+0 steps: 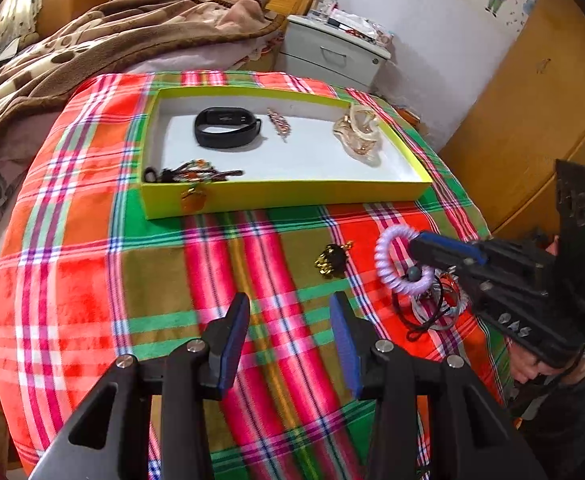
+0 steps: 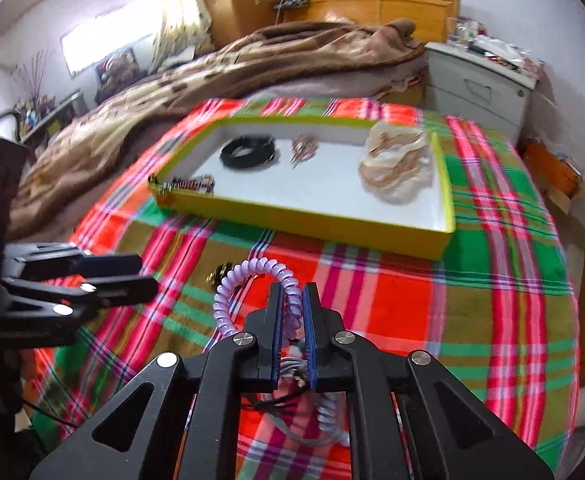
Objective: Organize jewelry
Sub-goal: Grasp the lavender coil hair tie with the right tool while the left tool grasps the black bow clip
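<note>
A yellow tray (image 1: pixel 284 198) (image 2: pixel 304 222) sits on the plaid cloth and holds a black band (image 1: pixel 228 127) (image 2: pixel 248 151), a small pink chain (image 1: pixel 279 122), gold necklaces (image 1: pixel 358 132) (image 2: pixel 396 168) and a dark beaded piece (image 1: pixel 192 174). My right gripper (image 2: pixel 293 294) (image 1: pixel 416 246) is shut on a purple spiral hair tie (image 2: pixel 248 280) (image 1: pixel 392 264), lifted just above the cloth in front of the tray. My left gripper (image 1: pixel 288 304) (image 2: pixel 144 272) is open and empty over the cloth. A gold and black clip (image 1: pixel 332 260) lies between them.
A pile of black and clear hair ties (image 1: pixel 432 304) lies on the cloth under the right gripper. A brown blanket (image 1: pixel 72 52) covers the bed to the left. A white nightstand (image 1: pixel 332 54) and wooden wardrobe (image 1: pixel 532 120) stand beyond the cloth.
</note>
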{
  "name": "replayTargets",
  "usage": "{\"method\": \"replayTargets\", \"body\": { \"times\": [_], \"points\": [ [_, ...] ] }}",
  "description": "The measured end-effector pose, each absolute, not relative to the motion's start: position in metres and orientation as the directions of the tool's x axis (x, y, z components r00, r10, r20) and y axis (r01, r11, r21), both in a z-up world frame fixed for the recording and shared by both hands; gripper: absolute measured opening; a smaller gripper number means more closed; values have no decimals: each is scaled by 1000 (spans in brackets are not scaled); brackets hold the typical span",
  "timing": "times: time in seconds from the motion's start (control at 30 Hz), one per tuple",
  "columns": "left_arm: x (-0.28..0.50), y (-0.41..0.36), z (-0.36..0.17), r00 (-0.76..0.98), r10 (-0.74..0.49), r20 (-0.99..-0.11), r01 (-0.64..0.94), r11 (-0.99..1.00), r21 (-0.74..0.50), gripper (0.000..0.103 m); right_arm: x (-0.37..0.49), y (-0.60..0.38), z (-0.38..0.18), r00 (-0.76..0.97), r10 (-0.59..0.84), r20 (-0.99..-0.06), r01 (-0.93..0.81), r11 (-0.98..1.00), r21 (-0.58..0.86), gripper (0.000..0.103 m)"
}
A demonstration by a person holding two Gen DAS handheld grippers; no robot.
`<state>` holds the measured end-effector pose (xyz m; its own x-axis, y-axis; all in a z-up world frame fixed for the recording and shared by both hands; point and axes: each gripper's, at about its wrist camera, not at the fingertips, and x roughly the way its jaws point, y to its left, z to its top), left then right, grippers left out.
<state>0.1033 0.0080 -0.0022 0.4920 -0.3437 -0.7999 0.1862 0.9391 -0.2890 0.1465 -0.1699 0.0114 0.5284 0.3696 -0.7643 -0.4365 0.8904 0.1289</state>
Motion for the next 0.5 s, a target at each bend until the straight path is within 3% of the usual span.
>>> {"method": "replayTargets", "body": {
  "times": [0.5],
  "points": [
    [137,-46,-15,452,-302,-839,279,941,-189,43,136,-209,29,612,353,-708,-330,927,177,10]
  ]
}}
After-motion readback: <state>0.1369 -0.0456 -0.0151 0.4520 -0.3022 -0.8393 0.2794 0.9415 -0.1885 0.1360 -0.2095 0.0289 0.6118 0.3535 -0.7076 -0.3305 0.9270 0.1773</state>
